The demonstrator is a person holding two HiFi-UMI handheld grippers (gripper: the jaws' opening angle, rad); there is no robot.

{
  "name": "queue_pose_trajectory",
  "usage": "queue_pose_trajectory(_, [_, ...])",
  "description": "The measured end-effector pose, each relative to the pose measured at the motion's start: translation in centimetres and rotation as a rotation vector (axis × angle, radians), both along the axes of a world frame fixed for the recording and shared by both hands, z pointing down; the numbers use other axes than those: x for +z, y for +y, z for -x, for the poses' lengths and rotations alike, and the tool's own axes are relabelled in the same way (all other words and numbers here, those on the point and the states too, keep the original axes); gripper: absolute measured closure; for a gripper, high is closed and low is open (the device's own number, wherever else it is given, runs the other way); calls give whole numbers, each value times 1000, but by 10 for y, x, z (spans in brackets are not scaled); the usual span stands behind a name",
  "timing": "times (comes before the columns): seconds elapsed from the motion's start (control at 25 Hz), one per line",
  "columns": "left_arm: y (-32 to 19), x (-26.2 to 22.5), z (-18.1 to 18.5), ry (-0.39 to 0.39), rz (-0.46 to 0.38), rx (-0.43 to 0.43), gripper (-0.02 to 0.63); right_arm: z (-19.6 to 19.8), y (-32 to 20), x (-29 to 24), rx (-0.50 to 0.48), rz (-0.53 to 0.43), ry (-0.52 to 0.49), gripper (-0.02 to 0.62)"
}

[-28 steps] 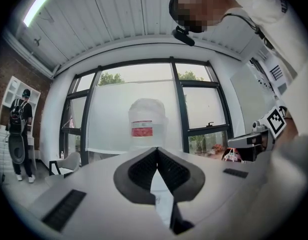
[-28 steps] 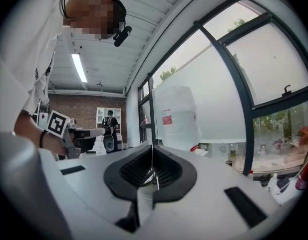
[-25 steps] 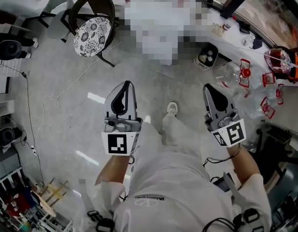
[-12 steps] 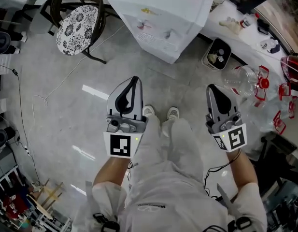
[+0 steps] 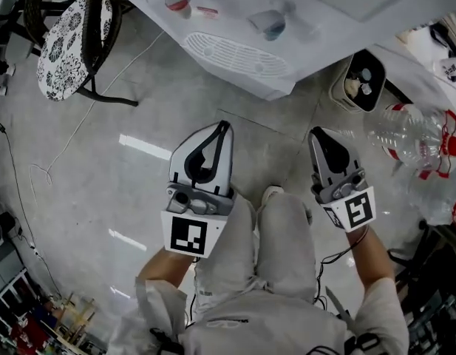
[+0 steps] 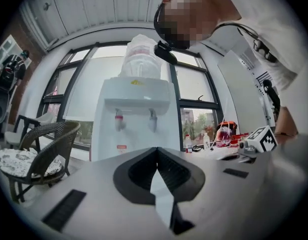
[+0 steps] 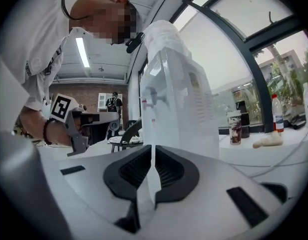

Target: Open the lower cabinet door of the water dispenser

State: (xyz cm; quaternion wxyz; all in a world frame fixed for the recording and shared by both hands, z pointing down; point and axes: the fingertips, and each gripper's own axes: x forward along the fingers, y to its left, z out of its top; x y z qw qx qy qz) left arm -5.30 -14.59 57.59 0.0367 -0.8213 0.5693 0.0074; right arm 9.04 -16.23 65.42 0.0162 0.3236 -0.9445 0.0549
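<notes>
Water dispenser (image 5: 242,54) now looms bigger at frame top, so approach underway; left gripper (image 5: 225,126) & right gripper (image 5: 317,133) both closed, empty, no contact w/ it yet.

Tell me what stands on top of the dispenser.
A large clear bottle stands on the dispenser. Its neck cannot be seen, and the person's head covers its upper right edge.
</notes>
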Motion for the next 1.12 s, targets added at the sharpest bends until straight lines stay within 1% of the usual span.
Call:
queue_pose_trajectory(0.08, [-7, 28, -4, -7, -7, 30, 601, 7, -7, 29, -1, -11, -12, 574])
queue_pose_trajectory(0.12, [-11, 41, -6, -14, -7, 44, 601, 11, -11, 42, 0, -17, -15, 551])
queue_pose_trajectory(0.16, [-15, 53, -8, -21, -8, 56, 601, 14, -14, 55, 3, -23, -15, 507])
queue_pose_trajectory(0.32, [-33, 97, -13, -36, -15, 76, 601, 21, -31, 101, 25, -44, -5, 465])
queue_pose_trajectory(0.44, [-40, 119, -14, -24, -14, 90, 601, 23, -42, 126, 29, -43, -1, 434])
queue_pose_trajectory(0.6, [-44, 138, -8, -36, -16, 94, 601, 25, -57, 151, 25, -37, 5, 376])
queue_pose_trajectory(0.8, [-44, 149, -2, -40, -19, 92, 601, 28, -73, 163, 31, -64, -3, 356])
queue_pose_trajectory(1.0, [-41, 153, 2, -40, -27, 104, 601, 43, -78, 168, -6, -77, -10, 348])
queue_pose_trajectory(1.12, [-40, 155, 6, -41, -23, 102, 601, 48, -82, 169, -4, -75, -25, 345])
